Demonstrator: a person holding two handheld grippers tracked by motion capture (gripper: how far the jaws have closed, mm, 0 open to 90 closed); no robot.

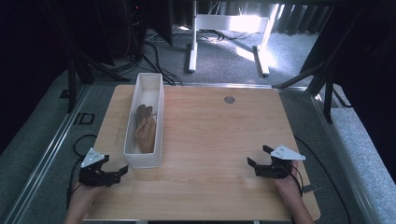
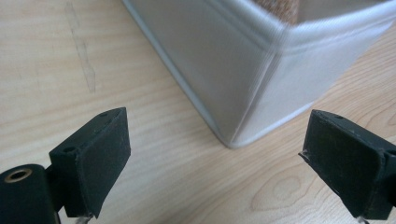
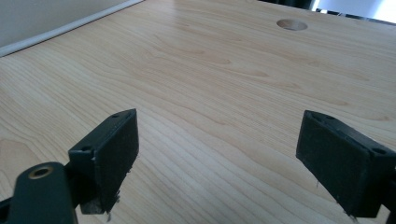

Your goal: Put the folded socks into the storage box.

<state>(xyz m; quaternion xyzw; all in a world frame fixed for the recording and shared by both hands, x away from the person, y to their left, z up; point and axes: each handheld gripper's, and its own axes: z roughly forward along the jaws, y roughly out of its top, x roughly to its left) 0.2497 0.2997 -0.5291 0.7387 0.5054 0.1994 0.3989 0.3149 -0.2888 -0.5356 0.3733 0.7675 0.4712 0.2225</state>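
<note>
Two grippers low over counter (image 1: 210,140) | left gripper (image 1: 122,171) gaping beside white bin's (image 1: 142,160) near corner; brown cloth (image 1: 145,129) inside | right gripper (image 1: 258,157) gaping, well apart

I'm working in what looks like a lab or recording studio rather than a home. The wooden table (image 1: 210,140) stands on grey carpet (image 1: 224,60), boxed in by dark curtains (image 1: 37,46) and black stands (image 1: 72,74) on both sides — a screened-off test bay. Loose cables (image 1: 154,51) snake over the floor behind it, and a white metal frame (image 1: 229,28) stands in a patch of bright light. The tabletop has a round cable hole (image 1: 229,99) — office-desk style.
</note>
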